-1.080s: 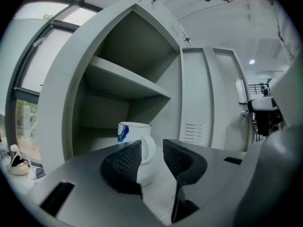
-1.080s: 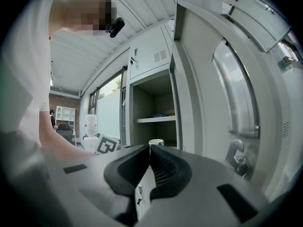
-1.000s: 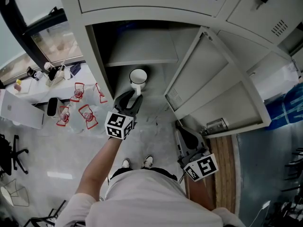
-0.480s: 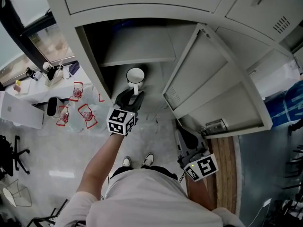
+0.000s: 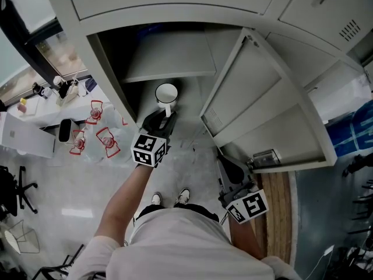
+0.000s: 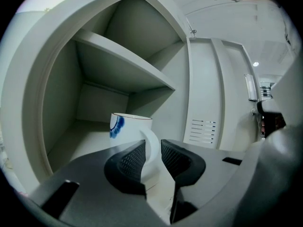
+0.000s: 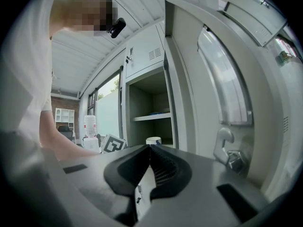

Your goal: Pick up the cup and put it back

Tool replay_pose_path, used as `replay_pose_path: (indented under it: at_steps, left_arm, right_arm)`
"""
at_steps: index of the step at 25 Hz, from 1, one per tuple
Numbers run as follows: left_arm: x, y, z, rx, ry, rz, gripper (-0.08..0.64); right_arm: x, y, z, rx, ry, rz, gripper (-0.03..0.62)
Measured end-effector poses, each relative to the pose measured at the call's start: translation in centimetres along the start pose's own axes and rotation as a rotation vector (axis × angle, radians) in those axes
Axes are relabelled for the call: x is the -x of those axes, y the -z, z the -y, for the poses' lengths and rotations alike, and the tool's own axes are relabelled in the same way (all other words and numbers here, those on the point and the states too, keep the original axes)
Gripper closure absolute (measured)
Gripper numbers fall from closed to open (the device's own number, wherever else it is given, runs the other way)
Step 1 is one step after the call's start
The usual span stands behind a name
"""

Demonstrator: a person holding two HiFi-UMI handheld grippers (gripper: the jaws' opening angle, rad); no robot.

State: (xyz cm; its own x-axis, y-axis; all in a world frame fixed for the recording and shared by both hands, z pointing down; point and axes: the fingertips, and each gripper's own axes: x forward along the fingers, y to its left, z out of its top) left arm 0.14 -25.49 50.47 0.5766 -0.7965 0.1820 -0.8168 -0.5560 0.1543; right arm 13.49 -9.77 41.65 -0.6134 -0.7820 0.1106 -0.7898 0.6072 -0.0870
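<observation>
The person's left arm reaches forward into the open locker (image 5: 111, 69), and the left gripper (image 5: 165, 116) lies almost level at the mouth of its lower compartment. The cup (image 5: 166, 93), white with a blue mark near its rim, stands upright on the floor of that compartment, below the inner shelf (image 5: 172, 60) and near the front edge, with its handle turned toward the person. In the left gripper view the left gripper (image 6: 153, 151) has the handle of the cup (image 6: 129, 126) between its pads. Its jaws have just been closing and now stand narrow, and the handle fills the gap from pad to pad, so the grip looks made or all but made. The cup's base is on the locker floor.

To the right, the locker door (image 5: 265, 107) hangs swung out. Near its lower edge the right gripper (image 5: 225, 160) is held low beside the person's body, well apart from the cup. In its own view the right gripper (image 7: 150, 154) has its jaws together with nothing between them.

The step in hand appears to be the pick-up, at the point of gripping. The next move likely calls for a firm hold on the handle, then a straight lift that clears the floor without tipping the cup or striking the shelf above.
</observation>
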Motion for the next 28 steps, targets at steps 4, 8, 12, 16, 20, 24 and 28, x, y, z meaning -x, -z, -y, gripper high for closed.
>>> replay_pose_path:
  at_steps: [4,8,12,16,20,24,28]
  left_arm:
    - [-0.15,0.16,0.08,0.01,-0.011,0.002,0.443]
    - [-0.42,0.09,0.04,0.01,-0.017,0.002,0.464]
    - [-0.57,0.05,0.02,-0.004,-0.033,-0.013,0.471]
    - [-0.33,0.06,-0.09,-0.003,-0.012,0.006,0.474]
    - [0.03,0.02,-0.2,-0.008,0.039,0.036,0.475]
    - [-0.01,0.0,0.12,-0.035,0.088,0.038,0.482]
    - [-0.06,-0.06,0.63,-0.062,0.124,0.04,0.489]
  right_arm:
    - [-0.1,0.05,0.02,0.001,-0.007,-0.002,0.574]
    - [-0.11,0.2,0.12,-0.001,-0.011,-0.004,0.574]
    - [-0.06,0.22,0.19,-0.004,-0.013,-0.003,0.574]
    - [0.05,0.31,0.15,-0.004,-0.018,-0.007,0.574]
    - [0.1,0.27,0.15,-0.002,-0.02,-0.009,0.574]
    - [0.1,0.34,0.24,-0.001,-0.022,-0.012,0.574]
    - [-0.06,0.45,0.34,-0.003,-0.025,-0.014,0.574]
